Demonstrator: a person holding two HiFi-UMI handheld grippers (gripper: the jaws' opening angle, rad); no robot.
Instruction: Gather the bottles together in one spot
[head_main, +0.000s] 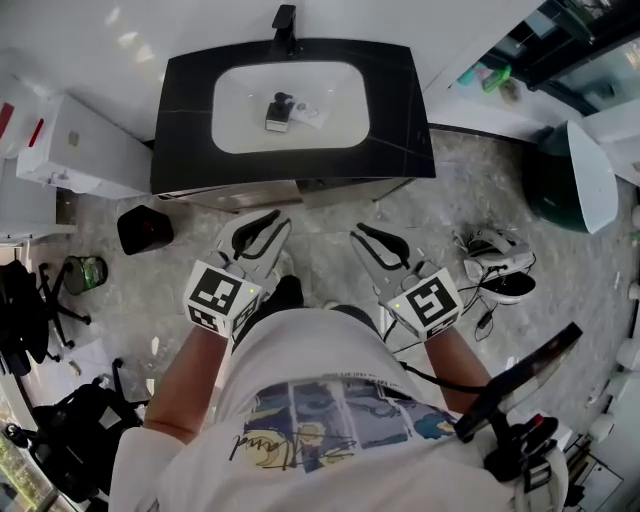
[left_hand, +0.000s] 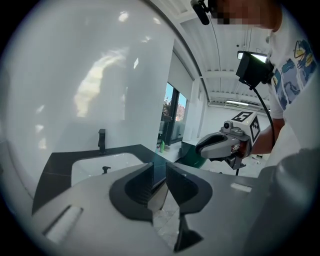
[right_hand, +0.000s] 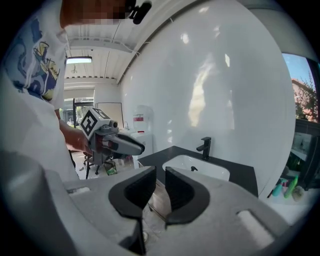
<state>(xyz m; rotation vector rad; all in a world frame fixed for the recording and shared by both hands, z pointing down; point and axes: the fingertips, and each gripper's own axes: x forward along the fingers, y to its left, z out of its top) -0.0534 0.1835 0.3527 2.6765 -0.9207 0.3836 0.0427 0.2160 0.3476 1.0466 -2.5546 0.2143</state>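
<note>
1. Both claws are up in front of the person, short of the black bench (head_main: 190, 120). The left claw (head_main: 268, 225) has its jaws a little apart, with nothing between them.
2. The right claw (head_main: 372, 236) is the same: a narrow gap and nothing in it.
3. The bottles (head_main: 487, 76) are well off, past the bench's right edge by a dark window frame. They're green and teal and stand close together. What they stand on I can't make out.
4. They look like small plastic bottles, so likely light, smooth and a bit slippery, and slim enough to tip if nudged high up.
5. Best hold, I'd say, is across the body at about mid-height, squeezed gently — the caps are too small to judge.
6. A small dark-topped thing (head_main: 280, 108) lies in the white basin (head_main: 230, 100), too small to name.
</note>
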